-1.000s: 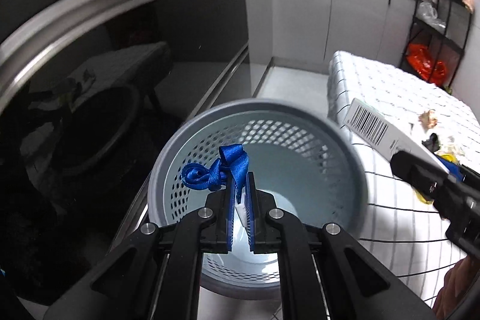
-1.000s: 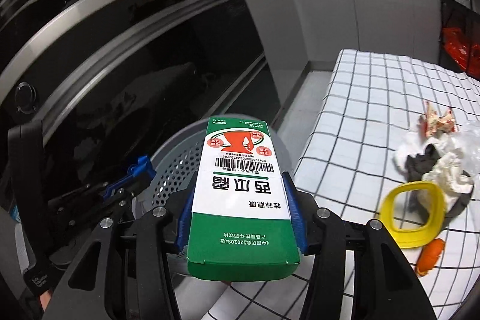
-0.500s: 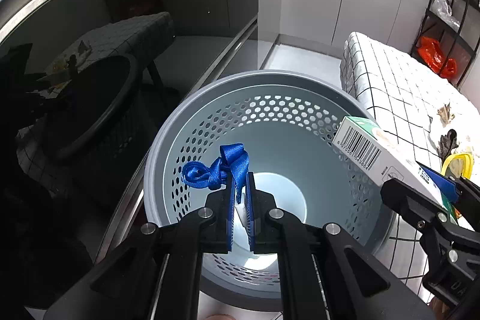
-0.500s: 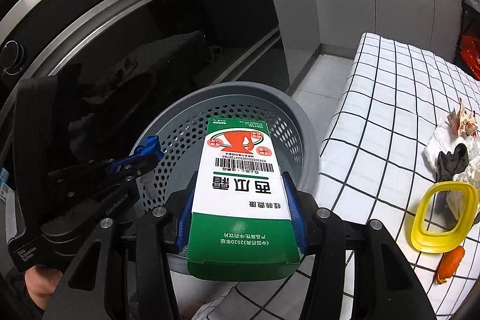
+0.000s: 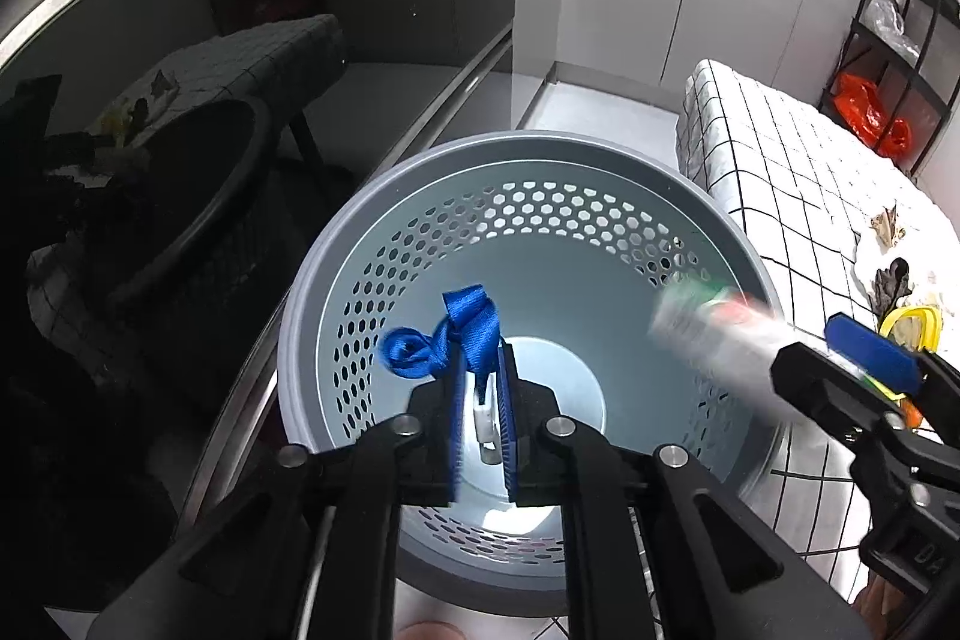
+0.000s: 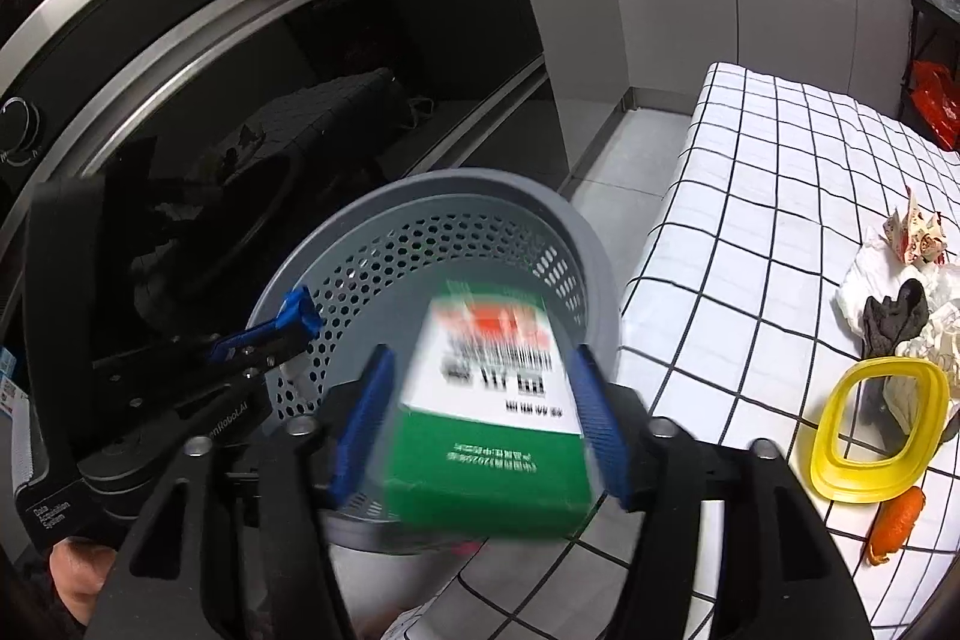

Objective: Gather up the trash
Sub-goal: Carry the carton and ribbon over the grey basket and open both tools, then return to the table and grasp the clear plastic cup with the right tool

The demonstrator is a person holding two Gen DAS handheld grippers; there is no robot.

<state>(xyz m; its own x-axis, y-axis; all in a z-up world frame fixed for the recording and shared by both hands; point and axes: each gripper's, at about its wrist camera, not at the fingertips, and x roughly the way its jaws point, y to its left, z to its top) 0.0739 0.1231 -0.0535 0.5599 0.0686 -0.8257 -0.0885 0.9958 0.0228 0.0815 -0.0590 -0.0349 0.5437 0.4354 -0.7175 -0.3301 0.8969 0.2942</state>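
A grey perforated trash basket (image 5: 600,160) stands on the floor beside the checked table; it also shows in the right wrist view (image 6: 480,184). My left gripper (image 5: 480,388) is shut on a blue ribbon (image 5: 444,334) with a white clip and holds it over the basket's mouth. My right gripper (image 6: 480,400) has its jaws spread wide over the basket. The green and white carton (image 6: 492,400) is blurred between them and appears loose and slipping down. The carton also shows blurred in the left wrist view (image 5: 708,334).
The table with a black-checked white cloth (image 6: 750,196) holds crumpled paper (image 6: 882,274), a dark scrap (image 6: 894,316), a yellow lid ring (image 6: 876,430) and an orange peel (image 6: 894,520). A dark glass oven front (image 6: 270,100) stands behind the basket. A shelf holds a red bag (image 5: 870,118).
My right gripper has opened and the carton has come loose, tilting and dropping toward the basket. Both grippers have moved closer over the basket. The left still holds the ribbon.
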